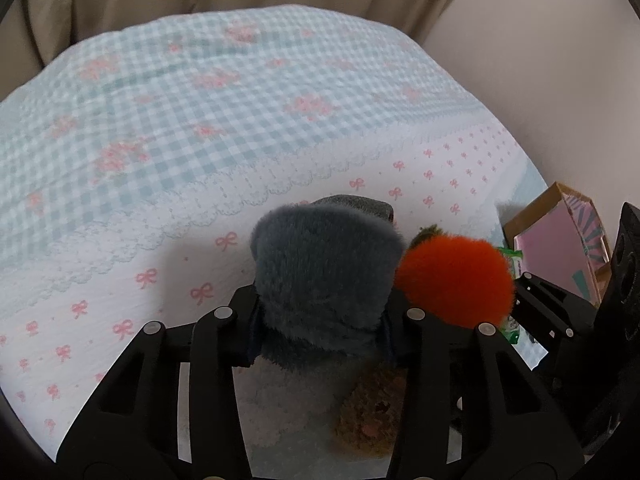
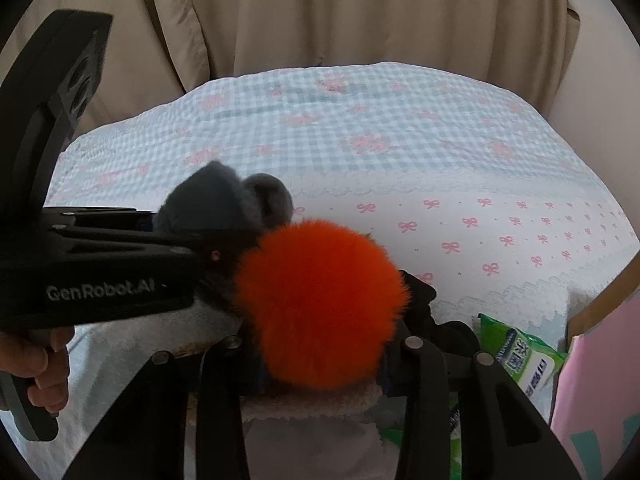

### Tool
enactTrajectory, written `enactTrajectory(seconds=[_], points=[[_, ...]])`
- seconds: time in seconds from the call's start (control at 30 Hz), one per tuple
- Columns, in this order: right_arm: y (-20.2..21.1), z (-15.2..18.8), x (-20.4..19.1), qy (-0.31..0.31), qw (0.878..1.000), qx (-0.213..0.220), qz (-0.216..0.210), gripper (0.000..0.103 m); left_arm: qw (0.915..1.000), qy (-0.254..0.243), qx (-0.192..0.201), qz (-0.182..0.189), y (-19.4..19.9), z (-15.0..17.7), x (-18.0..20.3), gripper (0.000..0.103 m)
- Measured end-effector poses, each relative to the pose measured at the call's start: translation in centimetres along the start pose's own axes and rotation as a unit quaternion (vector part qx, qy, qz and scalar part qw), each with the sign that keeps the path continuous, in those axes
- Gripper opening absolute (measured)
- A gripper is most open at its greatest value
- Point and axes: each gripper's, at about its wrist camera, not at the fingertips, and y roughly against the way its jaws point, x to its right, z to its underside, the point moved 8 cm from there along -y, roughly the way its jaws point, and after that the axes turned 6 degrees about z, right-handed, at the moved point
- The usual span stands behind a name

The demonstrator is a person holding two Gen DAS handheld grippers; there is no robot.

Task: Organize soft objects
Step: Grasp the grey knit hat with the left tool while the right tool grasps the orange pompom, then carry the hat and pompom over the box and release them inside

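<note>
My left gripper [image 1: 322, 312] is shut on a grey plush toy [image 1: 326, 276] and holds it above the near edge of the bed; its fingertips are buried in the fur. The toy also shows in the right wrist view [image 2: 224, 202], with the left gripper body [image 2: 100, 264] at the left. My right gripper [image 2: 320, 360] is shut on a fluffy orange plush ball [image 2: 320, 304], held just right of the grey toy and touching it. The ball also shows in the left wrist view [image 1: 454, 280]. A brownish fuzzy thing [image 1: 370, 416] lies below both.
The bed has a checked blue and pink-bow cover [image 1: 240, 120]. A green wipes pack [image 2: 524, 356] and a cardboard box with a pink panel [image 1: 560, 248] sit at the right by the wall. Beige curtains [image 2: 360, 20] hang behind the bed.
</note>
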Motion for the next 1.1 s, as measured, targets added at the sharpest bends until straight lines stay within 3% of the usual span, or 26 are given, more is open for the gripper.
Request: enactTrajectory(seconds=[0.27,0.53,0.63,0.87,1.1], points=[[3.0,-1.4,1.0,-0.027,1.000,0.013,0.003,0.036,0.9997,-0.010,0.023,-0.005,3.8,-1.3,1.2,0.039],[9.7,-4.6,2.0,-0.050,0.998,0.033,0.005,0.036,0.9987,-0.018,0.044,-0.021,10.3,-3.3,4.8,0.039],[13.1,-5.8,2.5,-0.058,0.997,0.042,0.005,0.036,0.9972,-0.036,0.051,-0.040,13.1,-4.1,6.7,0.039],[21.6,-8.1,5.0,-0.085,0.994,0.062,0.012,0.036,0.9951,-0.049,0.072,-0.048,20.0,-6.0,13.0,0.039],[29.5,-8.1,10.2,-0.112,0.991,0.064,0.045,0.036,0.9958,-0.041,0.074,-0.034,23.1,-6.3,20.6,0.039]])
